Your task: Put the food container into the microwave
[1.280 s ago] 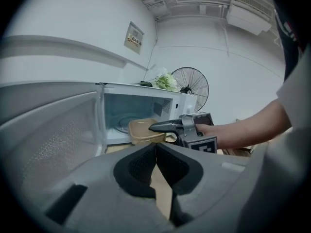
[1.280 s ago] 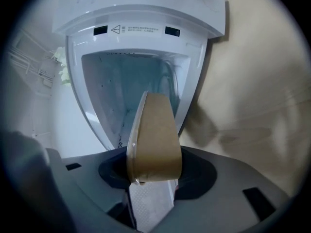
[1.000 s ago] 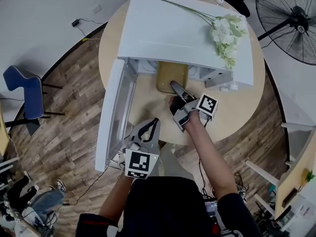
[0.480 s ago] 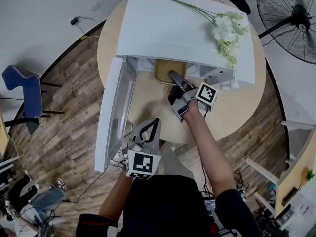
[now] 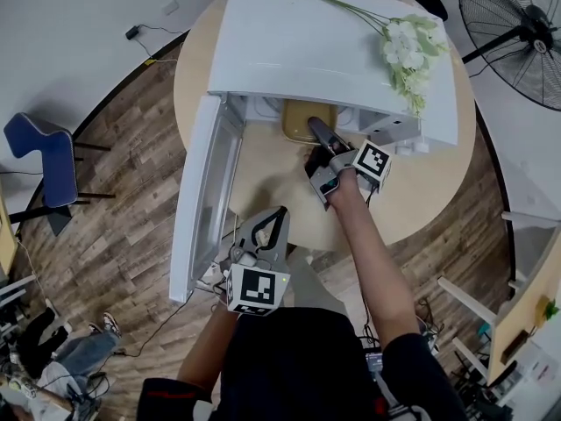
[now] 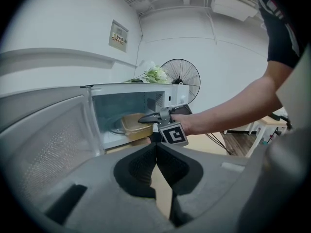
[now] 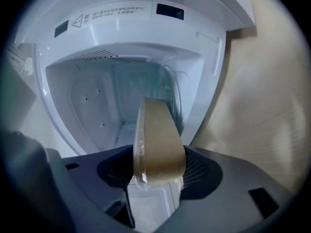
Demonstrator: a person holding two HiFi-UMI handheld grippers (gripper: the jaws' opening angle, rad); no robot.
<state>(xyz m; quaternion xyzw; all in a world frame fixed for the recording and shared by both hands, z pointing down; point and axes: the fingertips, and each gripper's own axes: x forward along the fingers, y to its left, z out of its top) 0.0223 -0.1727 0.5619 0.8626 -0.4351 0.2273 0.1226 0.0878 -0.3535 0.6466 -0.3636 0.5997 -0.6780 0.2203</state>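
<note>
Forward goes the right gripper since the earlier frames, and the food container it carries now shows less of itself outside the microwave in the head view, its far end under the roof of the cavity. The jaws of this gripper are part open and clamped on the container's near end, one pad on the clear-lidded top, the other on the tan base. In the right gripper view the container stands on edge between the jaws, lid rim to the left and base to the right. Its long axis runs straight ahead from the jaws toward the cavity's back wall. The left gripper view shows the same container level, rim up, at the mouth of the cavity, just ahead of the right gripper's tips.

The left gripper has its jaws pressed together, pads touching, with nothing between them. It hangs low and well back from the container, beside the open door, which swings out to its left. White flowers lie on top of the microwave.
</note>
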